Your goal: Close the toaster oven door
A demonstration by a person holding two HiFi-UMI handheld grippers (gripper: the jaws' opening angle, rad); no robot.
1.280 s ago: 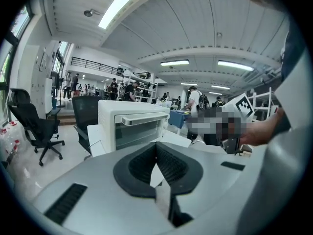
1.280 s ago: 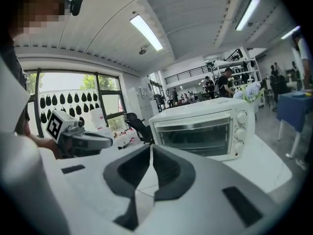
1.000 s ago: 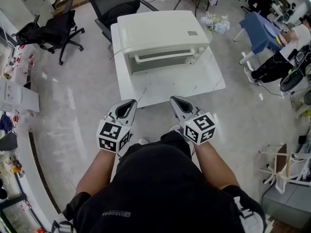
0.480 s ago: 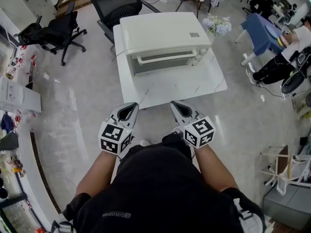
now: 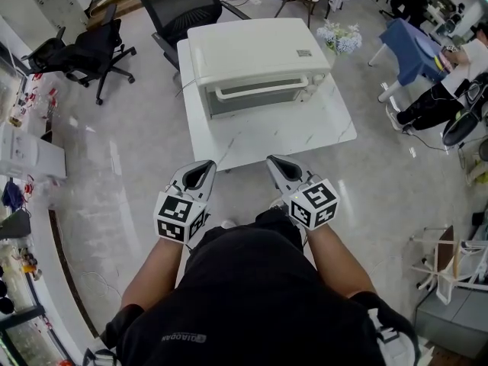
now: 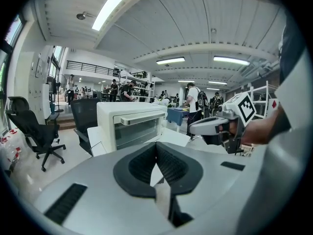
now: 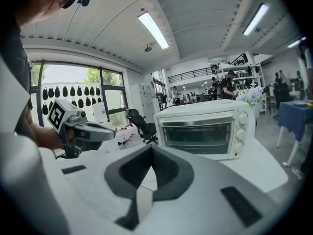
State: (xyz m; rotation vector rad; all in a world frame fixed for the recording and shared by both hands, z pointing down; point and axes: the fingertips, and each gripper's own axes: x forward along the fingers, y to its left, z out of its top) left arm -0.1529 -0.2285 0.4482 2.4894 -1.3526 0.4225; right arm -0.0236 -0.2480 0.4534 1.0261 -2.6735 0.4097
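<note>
We hold left tool [image 5: 204, 165] and right tool [image 5: 274, 161] clenched, empty, toaster oven door [image 5: 252, 103] closed at twelve o'clock, on the tabletop [image 5: 290, 132]

I count one toaster oven [image 5: 255, 56], at the upper middle of the head view, on one white bench [image 5: 290, 132]. The oven has one long door handle [image 5: 255, 91] and, in the right gripper view, three round knobs [image 7: 242, 118] stacked at its right side. I hold two tools: the left hand-held gripper [image 5: 202, 166] and the right hand-held gripper [image 5: 276, 162]. Two black seats stand at the upper left, one office chair [image 5: 88, 44] and a second office chair [image 5: 179, 2]. One bunch of flowers [image 5: 339, 36] shows at the upper right.
</note>
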